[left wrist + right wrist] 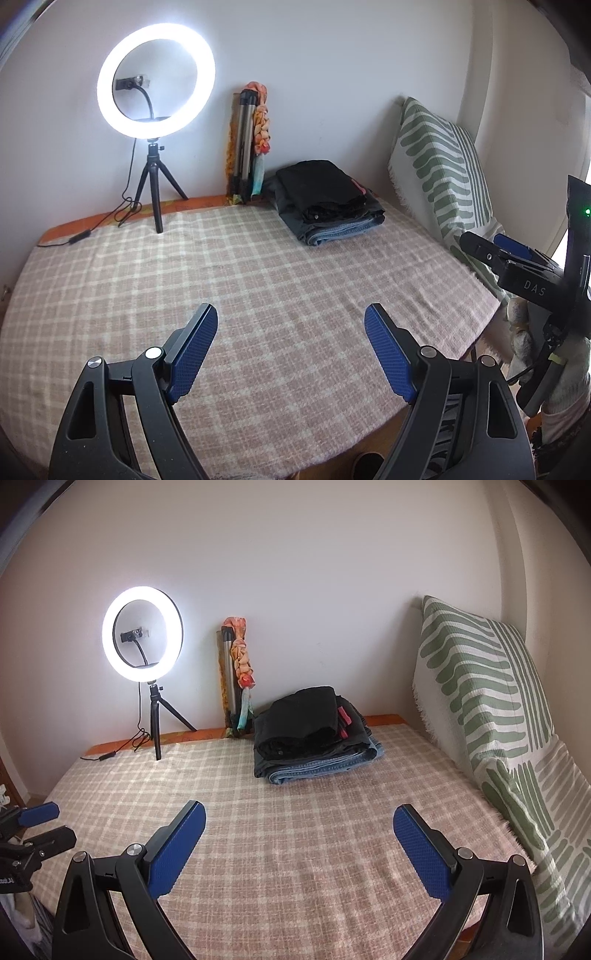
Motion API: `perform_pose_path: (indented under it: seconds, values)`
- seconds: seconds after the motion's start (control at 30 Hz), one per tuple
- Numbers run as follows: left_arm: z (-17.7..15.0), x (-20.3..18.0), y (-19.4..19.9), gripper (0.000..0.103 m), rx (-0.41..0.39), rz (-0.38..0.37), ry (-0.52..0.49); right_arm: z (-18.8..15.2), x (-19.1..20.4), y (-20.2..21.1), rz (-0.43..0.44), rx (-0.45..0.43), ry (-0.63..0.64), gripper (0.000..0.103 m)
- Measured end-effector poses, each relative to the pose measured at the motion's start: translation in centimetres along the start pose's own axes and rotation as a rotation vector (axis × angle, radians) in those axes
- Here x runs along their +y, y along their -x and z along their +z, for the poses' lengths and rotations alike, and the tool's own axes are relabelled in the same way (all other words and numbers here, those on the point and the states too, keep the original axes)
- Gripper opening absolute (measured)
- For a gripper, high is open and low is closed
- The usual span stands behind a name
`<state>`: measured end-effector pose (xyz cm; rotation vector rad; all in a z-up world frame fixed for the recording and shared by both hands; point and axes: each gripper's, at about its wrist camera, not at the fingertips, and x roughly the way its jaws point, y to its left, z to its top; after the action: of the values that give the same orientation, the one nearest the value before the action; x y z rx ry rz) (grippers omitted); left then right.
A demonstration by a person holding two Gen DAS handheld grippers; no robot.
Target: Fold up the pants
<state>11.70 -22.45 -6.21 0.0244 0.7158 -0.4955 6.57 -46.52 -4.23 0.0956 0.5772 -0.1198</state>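
At twelve o'clock on the checked bed (295,849), folded pants (314,738) sit stacked against the wall. Left claw (291,350) and right claw (299,849) hover wide open, empty. A ring light (142,635) glows at ten o'clock.

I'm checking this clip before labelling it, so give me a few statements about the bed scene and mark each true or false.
1. Both the left hand-held gripper and the right hand-held gripper are open and empty. True.
2. The ring light is switched off. False: it glows brightly.
3. The stack of folded pants lies near the wall. True.
4. Black pants are at the bottom of the stack. False: blue denim is at the bottom, black on top.
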Motion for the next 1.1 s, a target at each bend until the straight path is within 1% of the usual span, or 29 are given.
perform_pose_path:
  seconds: [0.13,0.27,0.4,0.53,0.67,0.83,1.1]
  values:
    - [0.0,0.2,0.5,0.083,-0.003,0.002,0.008,0.0,0.4,0.0,0.006,0.001,0.010,0.103]
    - [0.0,0.1,0.9,0.084,-0.033,0.024,-0.008,0.1,0.7,0.3,0.012,-0.008,0.019,0.103]
    - [0.1,0.1,1.2,0.093,-0.045,0.034,-0.014,0.2,1.1,0.5,0.016,-0.013,0.026,0.103]
    - [0.2,0.3,1.1,0.093,-0.035,0.017,-0.002,0.2,1.1,0.4,0.021,-0.009,0.020,0.103]
    - [0.1,0.3,0.9,0.093,-0.020,0.029,-0.001,0.1,1.1,0.4,0.021,-0.008,0.020,0.103]
    - [0.1,0.0,0.8,0.093,-0.010,0.094,-0.032,0.1,1.1,0.4,0.022,-0.010,0.021,0.103]
    - [0.0,0.1,1.1,0.093,-0.016,0.085,-0.028,0.0,1.2,0.5,0.028,-0.010,0.022,0.103]
